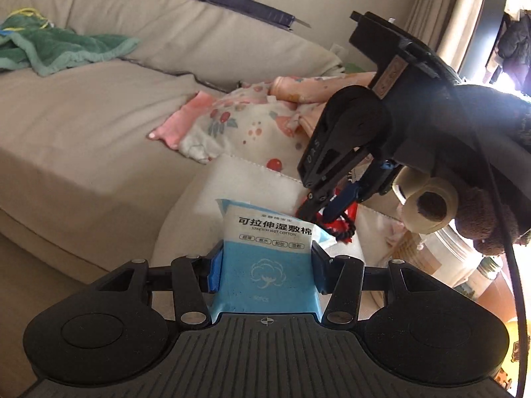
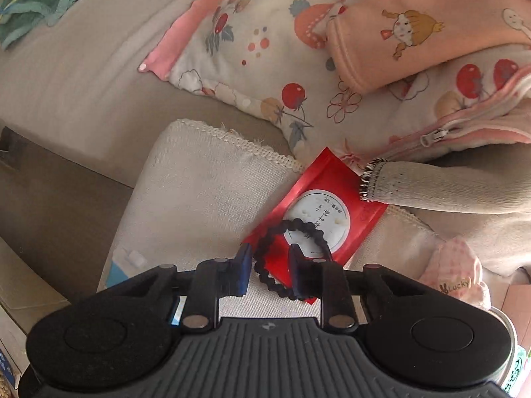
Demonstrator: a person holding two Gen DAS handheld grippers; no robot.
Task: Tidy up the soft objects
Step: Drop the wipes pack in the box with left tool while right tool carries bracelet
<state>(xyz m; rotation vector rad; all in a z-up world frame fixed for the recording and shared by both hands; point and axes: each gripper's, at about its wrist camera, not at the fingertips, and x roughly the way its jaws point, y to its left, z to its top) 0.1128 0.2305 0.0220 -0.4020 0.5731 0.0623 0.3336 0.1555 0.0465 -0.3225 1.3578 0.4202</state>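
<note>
My left gripper is shut on a blue and white pack of wet cotton pads, held upright above a cream cushion. My right gripper is open just above the same cushion, its fingers on either side of a black bead bracelet that lies on a red packet. The right gripper also shows in the left wrist view, low over the red packet.
Patterned baby clothes and a pink sleeve lie on the beige sofa behind the cushion. A green towel lies far left. A grey sock and a pink cap lie at the right. A brown plush toy sits at the right.
</note>
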